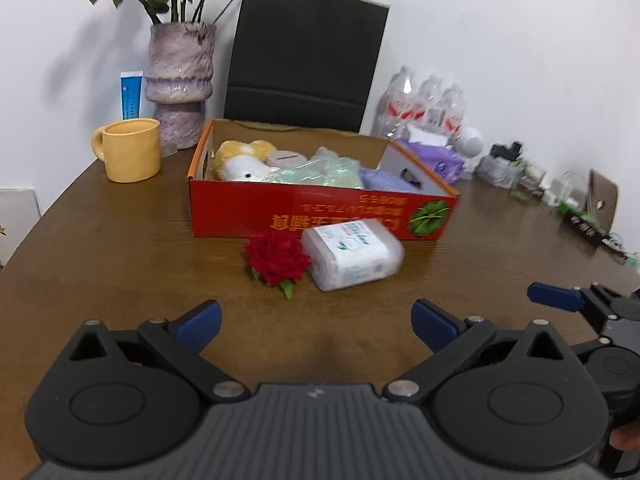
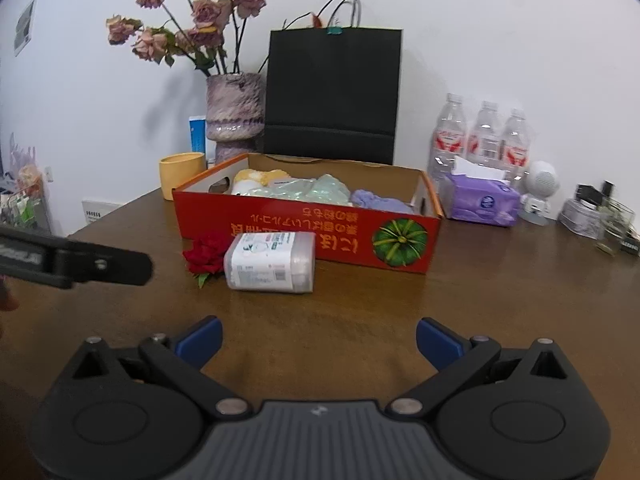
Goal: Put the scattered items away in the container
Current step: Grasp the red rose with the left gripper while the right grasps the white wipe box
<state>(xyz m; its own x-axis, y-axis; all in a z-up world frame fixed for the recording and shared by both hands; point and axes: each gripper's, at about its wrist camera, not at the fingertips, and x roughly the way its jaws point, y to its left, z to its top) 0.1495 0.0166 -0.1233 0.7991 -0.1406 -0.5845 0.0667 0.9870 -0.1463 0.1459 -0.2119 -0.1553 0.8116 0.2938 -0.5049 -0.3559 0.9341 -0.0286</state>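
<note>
- Left gripper [image 1: 316, 322]: black ribbed body, round side housings, silver pivot screws, blue pads [image 1: 200, 322].
- Right gripper [image 2: 318, 340]: same black build, blue pads [image 2: 202, 338].

Box [image 2: 304, 236] mid-bench [image 2: 480, 300]; rose [image 2: 206, 254] and wipes pack [image 2: 270, 262] touching, just before it. Mug [image 2: 180, 174], vase [image 2: 234, 110] behind-left; bag [image 2: 334, 94] behind; tissues [image 2: 482, 202] right.

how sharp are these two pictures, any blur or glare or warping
Left wrist view: white pack and rose smeared by motion blur, edges bent by fisheye. Right wrist view: crisper, box print readable, soft glare on the table, dark vignette corners.
</note>
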